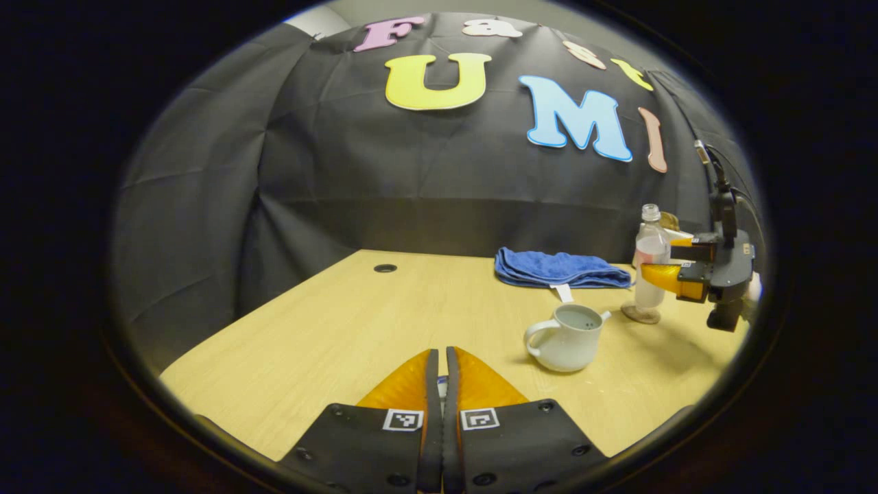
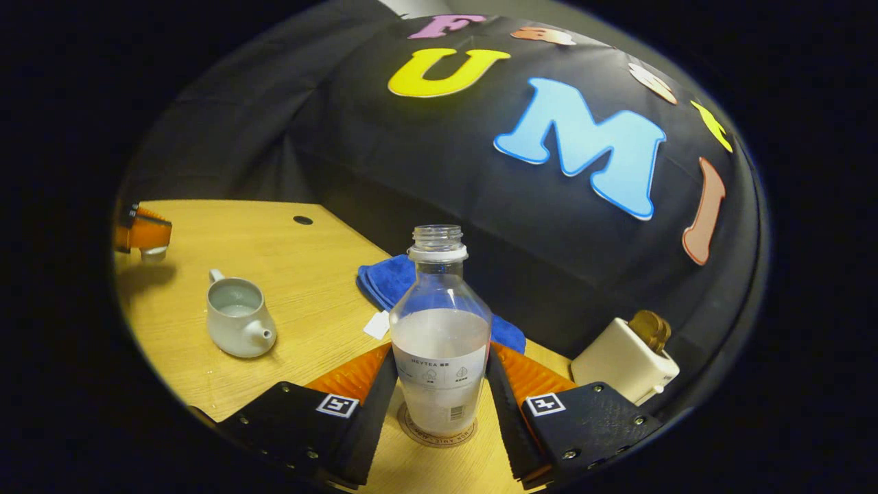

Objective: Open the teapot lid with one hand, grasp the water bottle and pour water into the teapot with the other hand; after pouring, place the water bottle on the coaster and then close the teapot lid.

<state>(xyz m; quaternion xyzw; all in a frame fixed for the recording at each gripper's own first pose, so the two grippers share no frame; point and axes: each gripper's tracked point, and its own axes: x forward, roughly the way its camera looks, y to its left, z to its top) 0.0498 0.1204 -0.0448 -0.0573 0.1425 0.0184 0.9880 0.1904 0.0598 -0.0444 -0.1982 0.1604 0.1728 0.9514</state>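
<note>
The white teapot (image 1: pixel 568 339) (image 2: pixel 236 319) stands on the wooden table with its top uncovered and water inside. My left gripper (image 1: pixel 439 353) is shut, with a pale sliver showing between its fingers. In the right gripper view it (image 2: pixel 140 237) hovers left of the teapot with the small white lid (image 2: pixel 152 254) in its tips. The clear water bottle (image 2: pixel 439 322) (image 1: pixel 650 257), uncapped and about half full, stands upright on the round coaster (image 2: pixel 439 433) (image 1: pixel 641 315). My right gripper (image 2: pixel 441 350) (image 1: pixel 655 263) has both fingers against the bottle's sides.
A folded blue towel (image 1: pixel 559 269) (image 2: pixel 394 278) lies at the back of the table by the wall. A cream box (image 2: pixel 621 360) with a brown object on top sits right of the bottle. A cable hole (image 1: pixel 385 268) is in the far table top.
</note>
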